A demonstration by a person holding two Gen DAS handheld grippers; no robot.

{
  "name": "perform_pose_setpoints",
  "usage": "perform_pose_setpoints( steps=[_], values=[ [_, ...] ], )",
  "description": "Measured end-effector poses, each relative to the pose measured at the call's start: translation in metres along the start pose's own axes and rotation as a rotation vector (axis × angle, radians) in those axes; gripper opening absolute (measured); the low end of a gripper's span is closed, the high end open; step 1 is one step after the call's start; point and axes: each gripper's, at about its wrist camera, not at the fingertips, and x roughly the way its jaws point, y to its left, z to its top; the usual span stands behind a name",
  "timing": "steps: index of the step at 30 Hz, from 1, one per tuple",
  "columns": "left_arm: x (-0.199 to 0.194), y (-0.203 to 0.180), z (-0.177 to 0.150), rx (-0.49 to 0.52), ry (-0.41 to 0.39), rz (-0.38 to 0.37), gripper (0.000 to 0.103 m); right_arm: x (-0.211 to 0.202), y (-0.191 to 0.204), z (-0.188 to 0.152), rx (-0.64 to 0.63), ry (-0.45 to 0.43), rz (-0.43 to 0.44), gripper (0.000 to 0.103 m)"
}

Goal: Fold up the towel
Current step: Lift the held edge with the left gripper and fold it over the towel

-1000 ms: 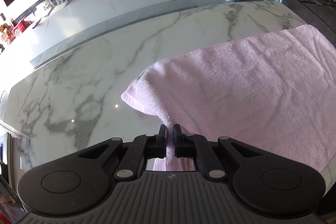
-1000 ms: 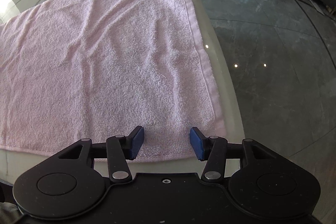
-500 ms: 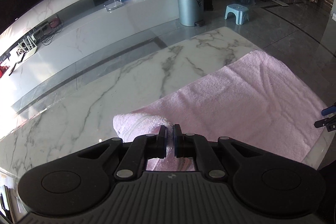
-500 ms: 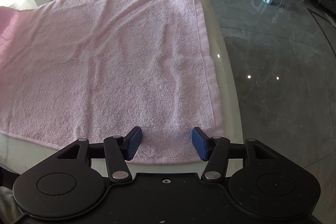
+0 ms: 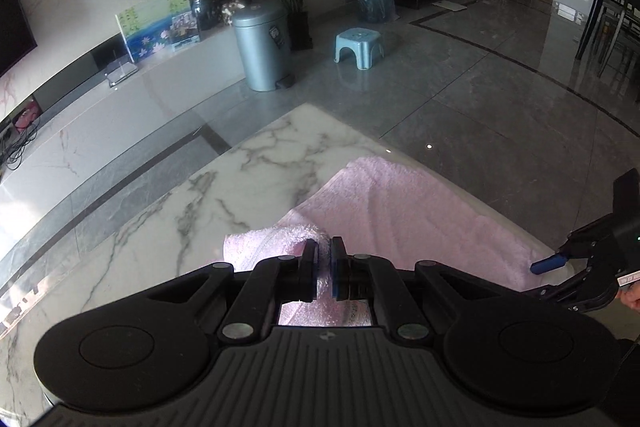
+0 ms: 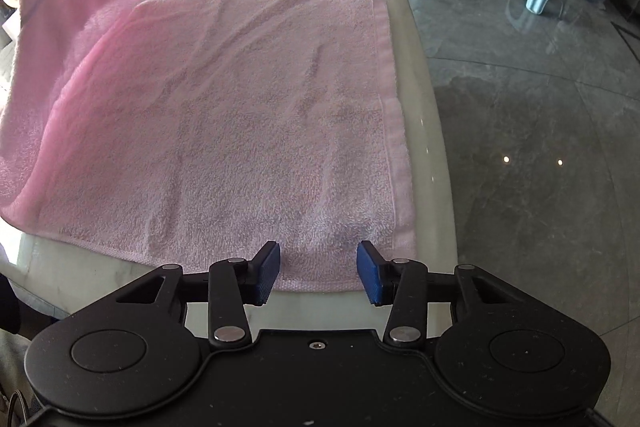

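Meanwhile, at far left, the left gripper (image 5: 324,263) clamps a lifted corner of the pink towel (image 6: 248,115), that side raised off the marble table (image 5: 168,211), bare stone beyond it. Rightward, the towel lies flat, its hemmed right edge just inside the table's edge. The right gripper (image 6: 318,277) straddles the near hem, jaws apart though just narrowing, pads not pressing. Open grey floor (image 6: 540,131) stretches right.

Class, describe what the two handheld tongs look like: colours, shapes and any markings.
Both tongs, left and right, are matte black plastic with two round discs, silver pivot screws and linkage arms. The right fingers carry blue ribbed pads; the left body is ribbed.
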Motion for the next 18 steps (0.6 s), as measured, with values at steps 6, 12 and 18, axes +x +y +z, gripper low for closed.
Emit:
perform_pose_setpoints(
  steps=[6,12,18],
  values=[
    [0.03,-0.035,0.028,0.063,-0.006,-0.063,0.005,-0.001,-0.007,0.001,0.009,-0.003,0.042,0.043],
    [0.077,-0.065,0.042,0.088,0.037,-0.136,0.005,-0.004,-0.009,-0.002,0.007,-0.011,0.06,0.043],
    [0.126,-0.084,0.038,0.095,0.109,-0.192,0.005,-0.007,-0.009,-0.004,0.005,-0.018,0.07,0.043]
  ],
)
